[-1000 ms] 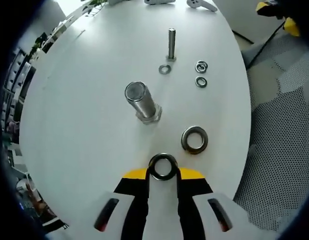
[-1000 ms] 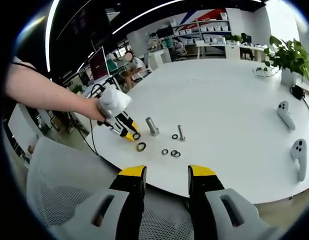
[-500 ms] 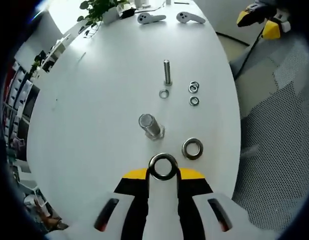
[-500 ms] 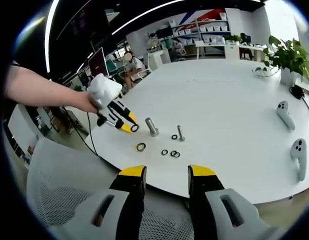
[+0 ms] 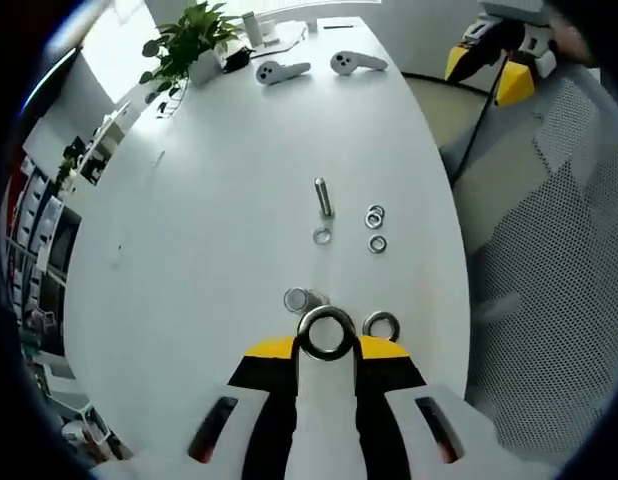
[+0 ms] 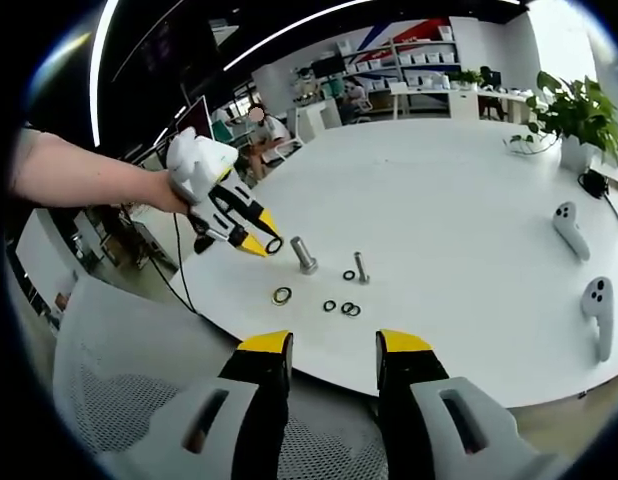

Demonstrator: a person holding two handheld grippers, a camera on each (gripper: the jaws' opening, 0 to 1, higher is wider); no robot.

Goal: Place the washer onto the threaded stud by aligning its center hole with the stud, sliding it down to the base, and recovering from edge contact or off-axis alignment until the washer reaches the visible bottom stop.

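One washer point(image 5: 327, 333) sits pinched at the tips of the left gripper point(image 5: 327, 345), held flat-on so its centre hole faces the camera, and in the left gripper view it hangs above the white desk point(image 5: 209, 200) just beside the top of the large threaded stud point(image 5: 298, 299), which stands upright a little to its left. From the right gripper view the same left gripper point(image 6: 259, 240) is raised off the desk, with the washer point(image 6: 274, 245) up and to the left of the stud point(image 6: 304, 254) rather than over it. To do this step well, the washer should be turned level, its hole brought squarely over the stud's axis, and only then lowered; a tilted ring is likely to catch on the threads, and a small back-off and re-centre would serve better than pushing. Further right lie a spare large washer point(image 5: 381, 325), a thin bolt point(image 5: 322, 198) with a small washer point(image 5: 322, 236) at its foot, and what appear to be three more small washers point(image 5: 375, 217), though they are too small to count with certainty. Rightmost, the right gripper point(image 6: 327, 358) hangs idle off the desk edge with its jaws spread and nothing between them.
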